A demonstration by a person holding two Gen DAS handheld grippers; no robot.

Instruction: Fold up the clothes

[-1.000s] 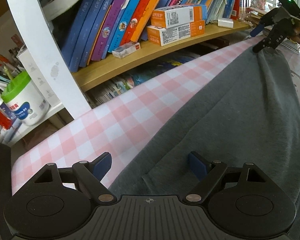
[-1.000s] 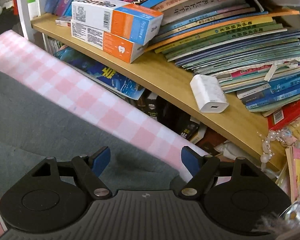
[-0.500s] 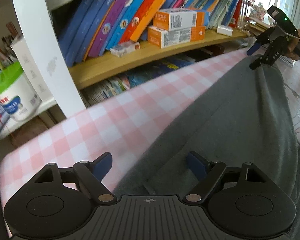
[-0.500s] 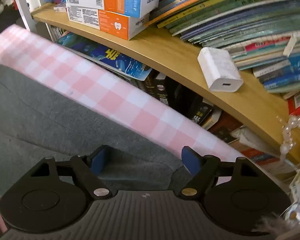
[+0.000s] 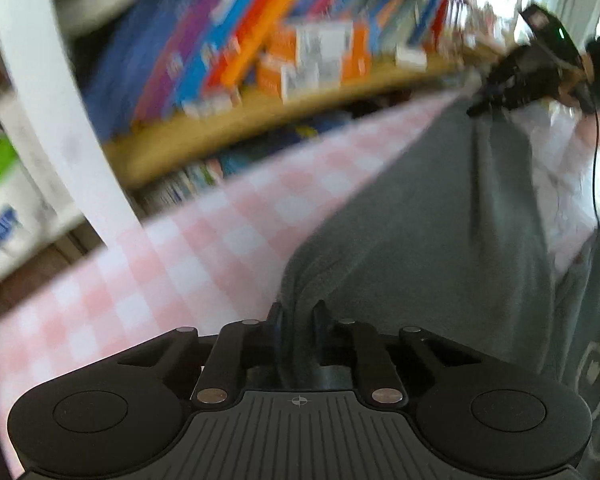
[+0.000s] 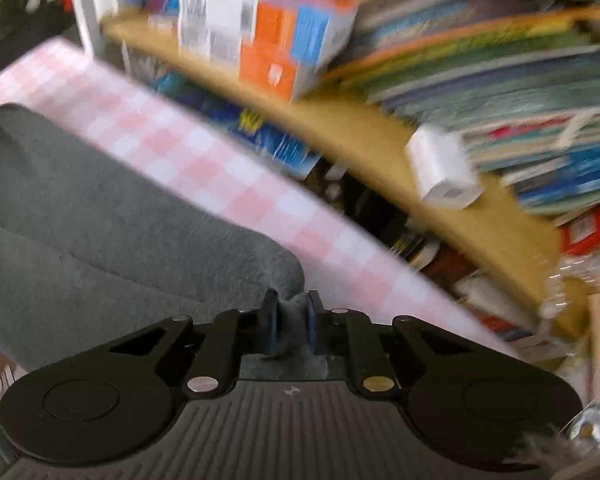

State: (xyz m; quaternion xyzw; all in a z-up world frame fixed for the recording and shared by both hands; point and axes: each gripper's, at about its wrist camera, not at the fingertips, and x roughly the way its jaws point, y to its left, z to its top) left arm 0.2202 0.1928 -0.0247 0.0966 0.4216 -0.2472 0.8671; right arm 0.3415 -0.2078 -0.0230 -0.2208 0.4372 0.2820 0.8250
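My left tool (image 5: 298, 320) pinches a fold of the grey garment (image 5: 412, 216) over the pink checked counter (image 5: 172, 264); my right tool (image 5: 480, 108) grips its far edge.

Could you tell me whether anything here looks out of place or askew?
Nothing looks damaged or spilled. The grey garment is bunched where the left hand-held gripper and right hand-held gripper pinch its corners, as expected in folding. The boxes on the shelf are too blurred to judge.
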